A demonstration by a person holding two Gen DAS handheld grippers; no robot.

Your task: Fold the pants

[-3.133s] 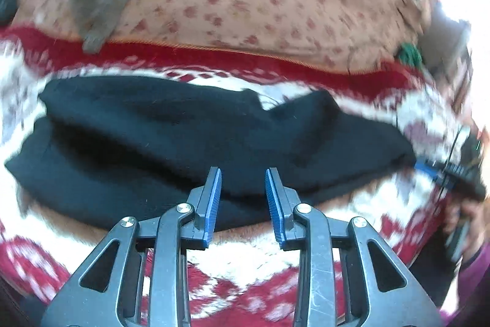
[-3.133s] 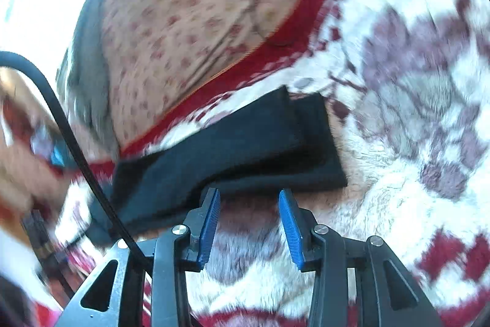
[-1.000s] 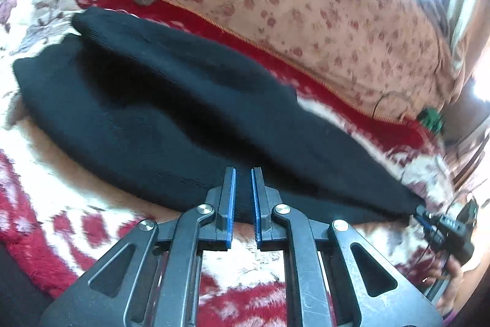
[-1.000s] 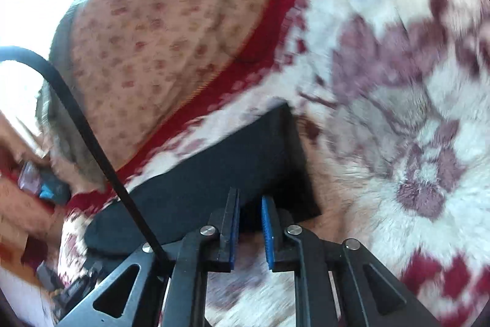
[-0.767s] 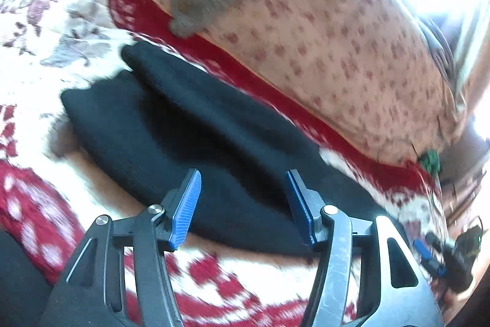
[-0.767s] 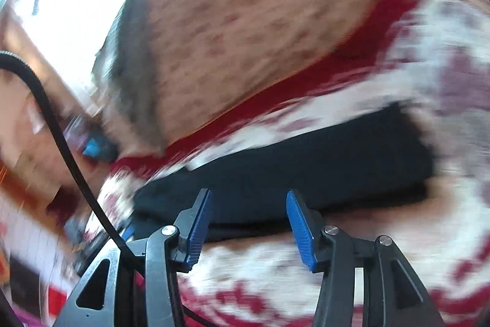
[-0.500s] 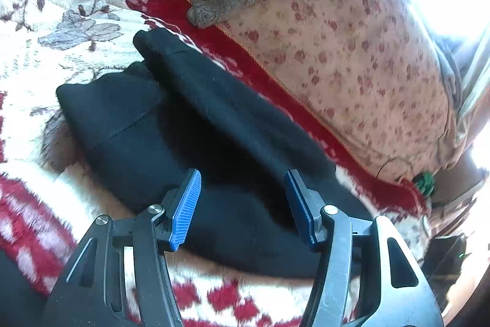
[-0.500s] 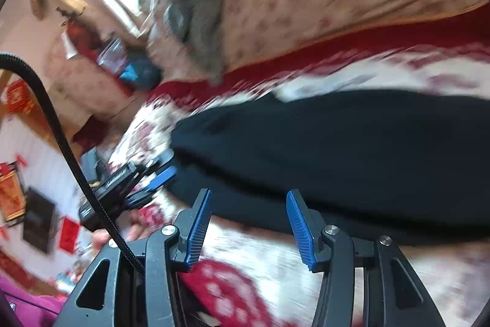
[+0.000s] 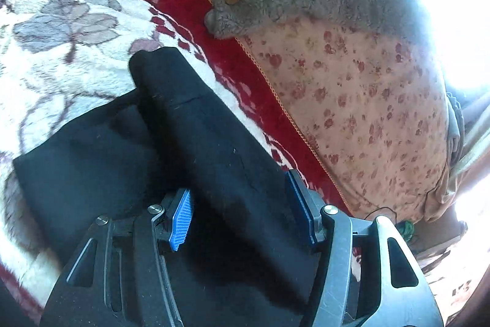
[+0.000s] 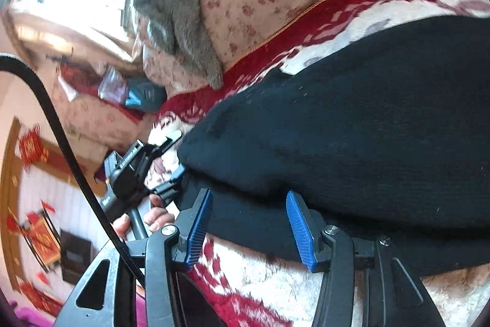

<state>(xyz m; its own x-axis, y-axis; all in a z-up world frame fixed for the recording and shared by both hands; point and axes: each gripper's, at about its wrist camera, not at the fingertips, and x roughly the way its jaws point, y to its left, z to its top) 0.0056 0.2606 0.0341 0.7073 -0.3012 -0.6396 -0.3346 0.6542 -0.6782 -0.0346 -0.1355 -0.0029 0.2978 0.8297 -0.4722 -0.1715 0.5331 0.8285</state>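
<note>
Lying folded lengthwise on the red-and-white floral blanket (image 9: pixel 61 57), the black pants (image 9: pixel 214 149) sit between your left gripper (image 9: pixel 242 212) fingers, spread apart; your right gripper (image 10: pixel 248 230) gapes too, over their near edge.

Home bedroom (floral blanket (image 9: pixel 61 20), pillow (image 9: pixel 352 100))

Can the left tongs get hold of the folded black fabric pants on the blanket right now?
Probably yes. The left tongs stand open with a raised fold of the black fabric pants already between the blue pads, and nothing blocks them from closing on it.
</note>
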